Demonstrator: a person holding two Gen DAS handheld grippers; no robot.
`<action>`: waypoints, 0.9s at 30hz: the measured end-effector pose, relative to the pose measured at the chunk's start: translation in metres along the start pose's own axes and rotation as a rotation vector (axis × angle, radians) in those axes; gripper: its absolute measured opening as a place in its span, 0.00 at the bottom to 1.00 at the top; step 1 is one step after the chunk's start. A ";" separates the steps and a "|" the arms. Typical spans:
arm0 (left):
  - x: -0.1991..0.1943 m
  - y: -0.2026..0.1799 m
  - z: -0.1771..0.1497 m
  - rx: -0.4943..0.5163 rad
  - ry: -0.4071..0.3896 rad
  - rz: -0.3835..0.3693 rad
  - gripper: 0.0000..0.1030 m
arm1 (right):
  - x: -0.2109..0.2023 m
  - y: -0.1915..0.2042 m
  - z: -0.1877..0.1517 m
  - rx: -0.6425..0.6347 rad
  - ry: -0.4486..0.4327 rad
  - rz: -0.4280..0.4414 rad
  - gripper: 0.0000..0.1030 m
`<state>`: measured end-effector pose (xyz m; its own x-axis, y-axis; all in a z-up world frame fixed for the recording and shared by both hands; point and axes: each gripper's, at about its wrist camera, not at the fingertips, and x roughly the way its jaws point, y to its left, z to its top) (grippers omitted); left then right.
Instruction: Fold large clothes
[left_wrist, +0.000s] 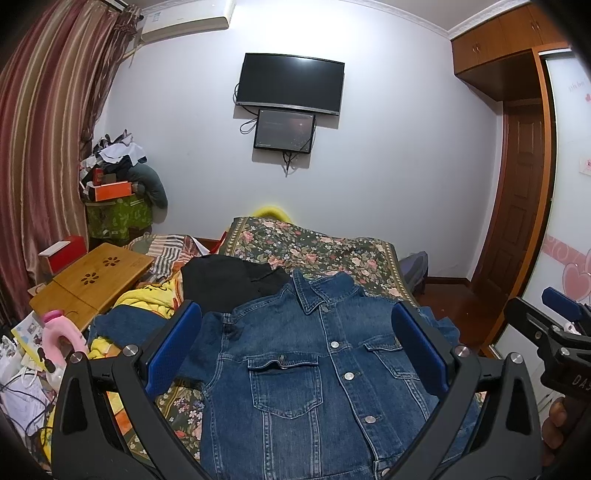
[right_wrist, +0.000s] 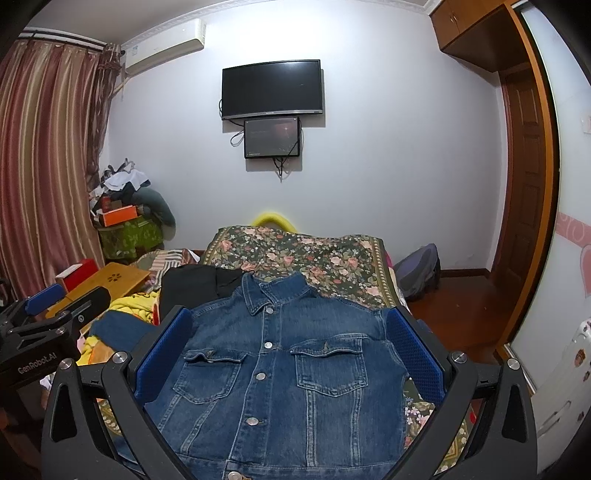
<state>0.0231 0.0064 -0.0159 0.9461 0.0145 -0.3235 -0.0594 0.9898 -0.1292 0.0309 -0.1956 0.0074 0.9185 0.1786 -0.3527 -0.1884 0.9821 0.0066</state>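
Observation:
A blue denim jacket (left_wrist: 314, 369) lies front up and buttoned on the floral bed cover (left_wrist: 314, 243), collar toward the far wall. It also shows in the right wrist view (right_wrist: 280, 373). One sleeve (left_wrist: 122, 325) spreads out to the left. My left gripper (left_wrist: 295, 332) is open and empty, hovering above the jacket's chest. My right gripper (right_wrist: 290, 332) is open and empty too, above the same jacket. Each gripper shows at the edge of the other's view: the right one (left_wrist: 561, 332) and the left one (right_wrist: 48, 321).
A black garment (left_wrist: 229, 280) lies beside the collar. A yellow blanket (left_wrist: 147, 299) and a wooden lap desk (left_wrist: 92, 280) are at the left. A backpack (right_wrist: 417, 273) sits on the floor at the right. A TV (left_wrist: 291, 83) hangs on the far wall.

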 end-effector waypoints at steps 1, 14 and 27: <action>0.002 0.001 0.000 -0.001 0.001 0.000 1.00 | 0.002 -0.001 0.000 0.001 0.005 -0.001 1.00; 0.051 0.046 0.016 -0.047 0.020 0.100 1.00 | 0.047 -0.006 0.012 -0.023 0.038 -0.030 1.00; 0.145 0.193 0.007 -0.208 0.145 0.351 1.00 | 0.164 -0.011 0.009 -0.081 0.188 -0.079 1.00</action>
<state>0.1513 0.2010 -0.0813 0.8035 0.3101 -0.5082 -0.4461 0.8789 -0.1690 0.1866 -0.1768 -0.0425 0.8519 0.0798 -0.5175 -0.1531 0.9831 -0.1004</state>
